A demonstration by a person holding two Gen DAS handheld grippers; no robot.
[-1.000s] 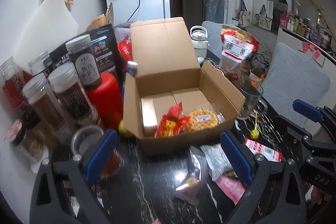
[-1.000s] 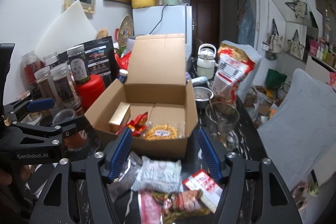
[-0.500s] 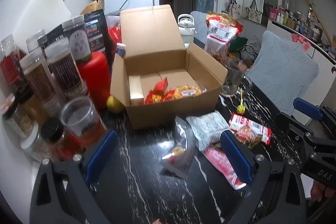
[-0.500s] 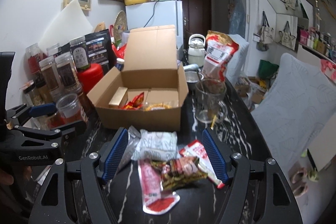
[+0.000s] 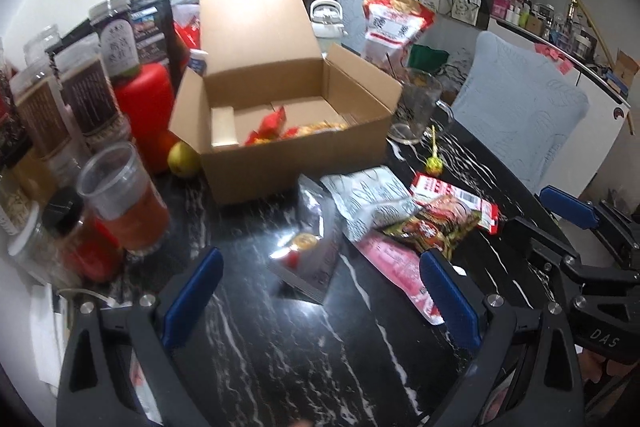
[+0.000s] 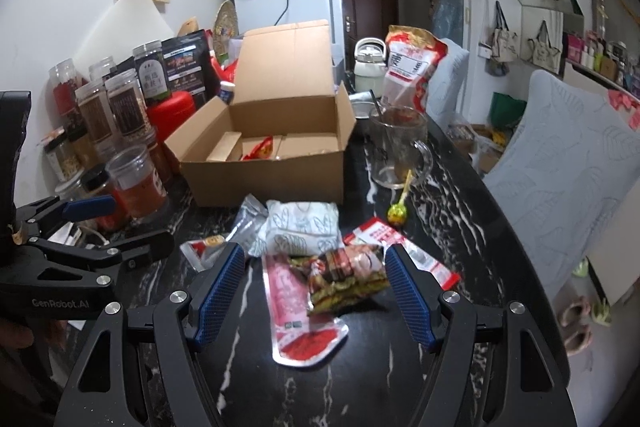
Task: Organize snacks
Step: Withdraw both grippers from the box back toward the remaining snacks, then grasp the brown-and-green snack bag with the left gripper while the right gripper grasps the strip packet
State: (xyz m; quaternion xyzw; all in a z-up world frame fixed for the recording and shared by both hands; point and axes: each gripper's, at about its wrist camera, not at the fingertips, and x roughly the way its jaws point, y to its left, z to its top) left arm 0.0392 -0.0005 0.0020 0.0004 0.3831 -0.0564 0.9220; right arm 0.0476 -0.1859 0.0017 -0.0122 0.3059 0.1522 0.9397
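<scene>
Cardboard, plain brown, makes up the open box that sits toward the back of the black marble-veined table, its lid flap standing upright and a few snacks lying on its floor: a red wrapper and a pale boxed bar against the left wall. In front of the box a small heap of packets lies loose on the tabletop. A white patterned pouch rests nearest the box, a clear silvery bag lies to its left, and a long pink-red sachet stretches toward the camera with a green-and-red packet lying across it. A red-and-white packet sits just to the right (its barcode faces up in the left view), and a yellow lollipop lies near a glass mug. The right gripper hangs low over the heap with its blue-padded jaws spread wide on either side of the green-and-red packet, gripping nothing. The left gripper is likewise wide open and empty, hovering before the silvery bag. Jars of spices crowd the left edge beside a red canister; the fruit by the box corner looks like a lemon, though it is blurred.
</scene>
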